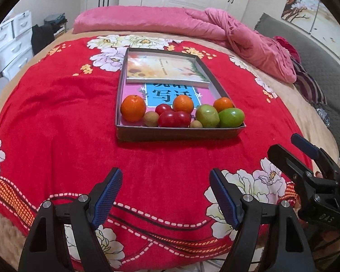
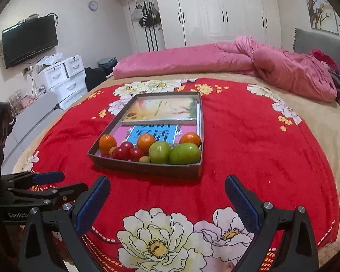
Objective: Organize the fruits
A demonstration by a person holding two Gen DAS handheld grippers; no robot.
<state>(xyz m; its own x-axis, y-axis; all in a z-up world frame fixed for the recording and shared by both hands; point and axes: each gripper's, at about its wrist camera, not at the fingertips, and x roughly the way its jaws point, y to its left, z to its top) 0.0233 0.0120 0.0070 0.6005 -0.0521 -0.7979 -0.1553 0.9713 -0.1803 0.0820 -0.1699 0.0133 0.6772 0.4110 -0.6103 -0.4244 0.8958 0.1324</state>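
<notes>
A shallow grey tray [image 1: 179,133] [image 2: 147,167] lies on the red flowered blanket in the middle of the bed. Along its near edge sit three oranges [image 1: 133,108] [image 2: 107,144], a cluster of red fruits [image 1: 174,119] [image 2: 124,151], two green apples [image 1: 231,117] [image 2: 184,153] and small brown fruits [image 1: 151,118]. Two books [image 1: 165,68] [image 2: 163,110] fill the rest of the tray. My left gripper [image 1: 166,195] [image 2: 63,181] is open, short of the tray, with nothing between its blue pads. My right gripper [image 2: 167,201] [image 1: 292,151] is open too, beside the left one.
A bunched pink quilt [image 2: 271,63] lies across the far side of the bed, with a grey headboard [image 2: 317,40] to the right. White drawers [image 2: 63,74], a wall TV [image 2: 29,40] and a white wardrobe [image 2: 215,11] stand beyond. Red blanket [image 1: 68,124] surrounds the tray.
</notes>
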